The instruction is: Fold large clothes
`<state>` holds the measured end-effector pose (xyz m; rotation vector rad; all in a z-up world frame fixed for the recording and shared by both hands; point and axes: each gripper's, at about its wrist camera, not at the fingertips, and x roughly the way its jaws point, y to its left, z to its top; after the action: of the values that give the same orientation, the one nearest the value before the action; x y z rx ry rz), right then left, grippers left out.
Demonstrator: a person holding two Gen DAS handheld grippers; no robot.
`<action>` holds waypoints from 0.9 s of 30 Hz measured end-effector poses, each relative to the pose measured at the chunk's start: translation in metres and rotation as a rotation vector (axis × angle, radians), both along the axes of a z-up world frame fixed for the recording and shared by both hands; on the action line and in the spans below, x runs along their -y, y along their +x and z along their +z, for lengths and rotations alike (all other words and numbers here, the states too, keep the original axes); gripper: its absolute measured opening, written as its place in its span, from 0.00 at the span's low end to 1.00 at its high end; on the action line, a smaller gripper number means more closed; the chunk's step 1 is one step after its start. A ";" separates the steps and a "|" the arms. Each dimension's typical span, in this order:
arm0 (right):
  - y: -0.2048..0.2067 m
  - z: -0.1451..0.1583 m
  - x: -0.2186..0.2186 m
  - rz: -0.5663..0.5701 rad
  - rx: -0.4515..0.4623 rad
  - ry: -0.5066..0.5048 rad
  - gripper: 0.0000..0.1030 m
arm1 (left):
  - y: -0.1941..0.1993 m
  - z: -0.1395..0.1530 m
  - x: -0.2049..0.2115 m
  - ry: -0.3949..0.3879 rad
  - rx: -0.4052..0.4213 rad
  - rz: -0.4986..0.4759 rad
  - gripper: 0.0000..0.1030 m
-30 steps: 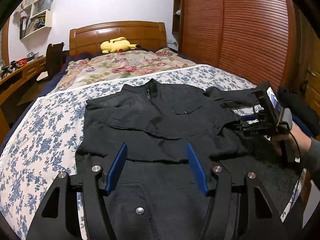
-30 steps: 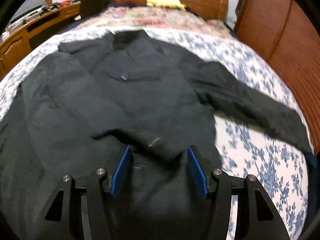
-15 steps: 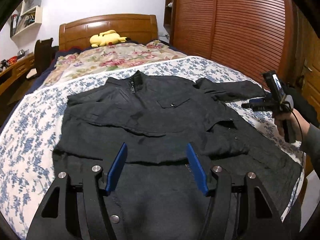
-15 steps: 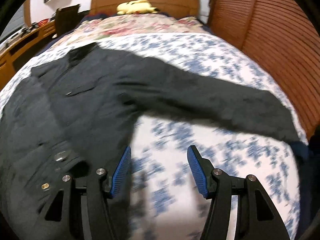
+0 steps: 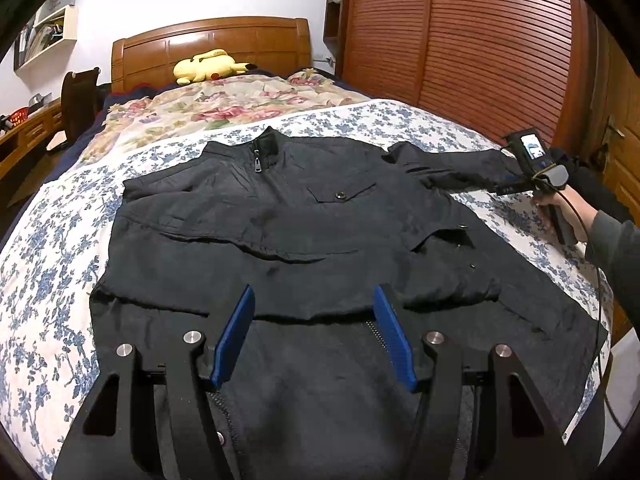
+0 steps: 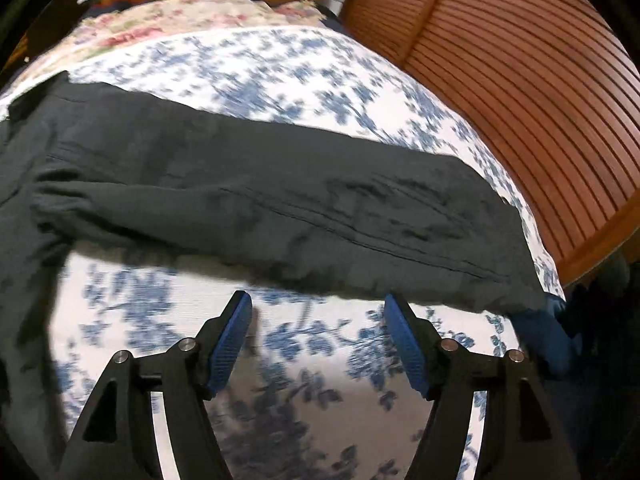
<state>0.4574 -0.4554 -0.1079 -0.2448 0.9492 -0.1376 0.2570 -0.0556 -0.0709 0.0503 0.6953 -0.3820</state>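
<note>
A bedroom is shown, with a bed [image 5: 48, 240] covered by a blue-flowered white sheet filling most of both views, and a slatted wooden wardrobe [image 5: 480, 48] at the upper right.

Nearest the lens, at the bottom centre of the left wrist view, the left tool [image 5: 314, 334] is seen with its blue pads parted to a middling gap. Nothing is gripped between them; they hover over the lower hem of the black jacket [image 5: 288, 216], and contact with the cloth cannot be told. In the right wrist view the right tool [image 6: 318, 338] is at the bottom centre, its jaws opening, with only bare sheet between the pads and nothing held.

Just beyond that tool, the jacket's outstretched sleeve [image 6: 304, 204] is laid across the middle of the frame, its cuff toward the right edge. In the left wrist view the same sleeve runs to the right middle, where the right tool is carried in a person's hand [image 5: 554, 210].

The jacket is spread front-up in the middle of the bed, zipped at the collar. On the left of the frame its side appears already turned in over the body, judging by the creased double layer there, though this is not certain. The sleeve at the right is not yet folded in, and the lengthwise folds of the body are judged still to be done.

Farthest off, a floral quilt [image 5: 224, 108], a yellow plush toy [image 5: 208, 66] and the wooden headboard [image 5: 224, 44] are seen at the upper centre.
</note>
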 end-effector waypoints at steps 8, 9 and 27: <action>0.035 -0.014 0.011 -0.070 -0.002 -0.070 0.69 | 0.003 -0.002 0.004 0.007 -0.004 -0.005 0.61; 0.038 -0.015 0.010 -0.078 0.004 -0.083 0.69 | 0.003 -0.003 0.004 0.009 -0.005 -0.005 0.61; 0.019 0.050 -0.025 0.057 0.214 -0.066 0.03 | 0.004 -0.002 0.005 0.027 0.000 -0.004 0.61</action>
<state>0.4760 -0.4303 -0.0581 -0.3116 0.7247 -0.1403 0.2607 -0.0605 -0.0731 0.0771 0.7001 -0.3764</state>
